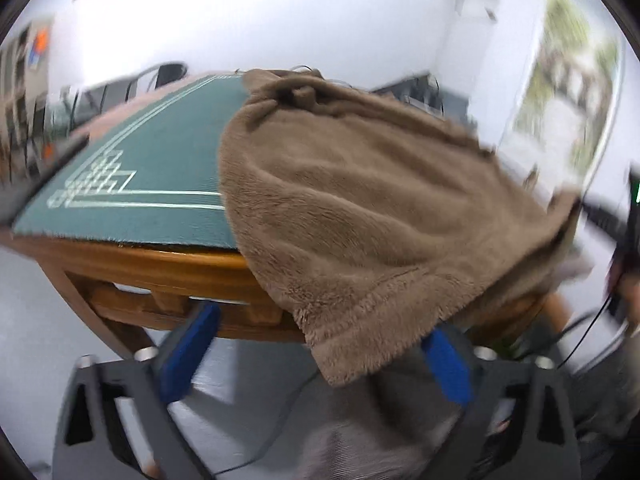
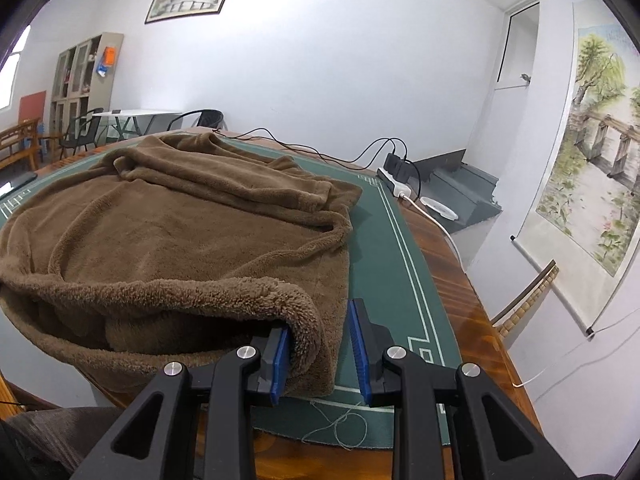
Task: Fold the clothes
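Because the brown fleece garment [image 2: 172,240] looks thick, soft and floppy, it will likely sag, so its rolled hem is the best hold. It lies on the green mat [image 2: 392,248], one corner overhanging the table [image 1: 160,264]. The right gripper [image 2: 320,344] straddles that hem with jaws apart; the left gripper [image 1: 316,356] hangs wide apart below the corner.

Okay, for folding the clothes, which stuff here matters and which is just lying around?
For the job:
brown fleece garment
green mat
left gripper
right gripper

Just lying about:
power strip
white dish
loose thread
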Action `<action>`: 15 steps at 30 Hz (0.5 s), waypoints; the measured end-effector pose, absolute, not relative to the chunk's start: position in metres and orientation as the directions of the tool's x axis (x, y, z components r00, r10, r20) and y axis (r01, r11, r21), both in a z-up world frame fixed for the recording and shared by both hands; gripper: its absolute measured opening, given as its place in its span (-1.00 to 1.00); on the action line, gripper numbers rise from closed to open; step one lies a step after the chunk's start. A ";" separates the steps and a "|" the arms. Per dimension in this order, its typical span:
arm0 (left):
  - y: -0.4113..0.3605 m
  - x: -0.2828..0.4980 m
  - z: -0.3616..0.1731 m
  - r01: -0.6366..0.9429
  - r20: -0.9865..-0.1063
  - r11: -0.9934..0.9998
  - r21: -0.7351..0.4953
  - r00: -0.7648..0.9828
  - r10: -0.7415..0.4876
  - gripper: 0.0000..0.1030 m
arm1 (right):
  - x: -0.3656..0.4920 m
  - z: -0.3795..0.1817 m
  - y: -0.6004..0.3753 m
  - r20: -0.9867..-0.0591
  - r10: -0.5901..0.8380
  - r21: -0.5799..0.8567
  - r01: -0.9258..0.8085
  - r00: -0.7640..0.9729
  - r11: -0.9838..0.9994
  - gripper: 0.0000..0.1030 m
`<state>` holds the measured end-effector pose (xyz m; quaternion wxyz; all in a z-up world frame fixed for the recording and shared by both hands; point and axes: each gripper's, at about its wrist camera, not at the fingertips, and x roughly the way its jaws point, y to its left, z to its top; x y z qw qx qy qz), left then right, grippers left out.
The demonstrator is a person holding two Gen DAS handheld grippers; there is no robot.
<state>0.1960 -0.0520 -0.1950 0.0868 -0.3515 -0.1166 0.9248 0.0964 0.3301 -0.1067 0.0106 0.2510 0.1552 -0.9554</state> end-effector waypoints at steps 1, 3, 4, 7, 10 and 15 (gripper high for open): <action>-0.057 0.194 -0.194 -0.065 -0.630 -0.950 -0.305 -0.734 0.253 -0.02 | 0.096 -0.109 0.330 -0.486 0.059 -0.292 0.098 -0.872 -0.952 -0.47; -0.063 0.192 -0.190 -0.051 -0.636 -0.945 -0.325 -0.727 0.258 -0.11 | 0.096 -0.111 0.331 -0.488 0.061 -0.296 0.100 -0.871 -0.950 -0.47; -0.065 0.192 -0.186 -0.054 -0.632 -0.945 -0.324 -0.731 0.258 -0.13 | 0.096 -0.112 0.331 -0.491 0.057 -0.296 0.105 -0.869 -0.949 -0.47; -0.063 0.196 -0.169 -0.083 -0.618 -0.960 -0.266 -0.750 0.236 -0.32 | 0.100 -0.112 0.331 -0.490 0.055 -0.306 0.112 -0.870 -0.945 -0.47; -0.059 0.202 -0.141 -0.118 -0.579 -0.974 -0.195 -0.787 0.211 -0.32 | 0.104 -0.111 0.330 -0.485 0.060 -0.328 0.118 -0.872 -0.937 -0.47; -0.053 0.207 -0.090 -0.148 -0.498 -0.988 -0.052 -0.853 0.154 -0.32 | 0.112 -0.099 0.330 -0.466 0.052 -0.349 0.129 -0.883 -0.928 -0.47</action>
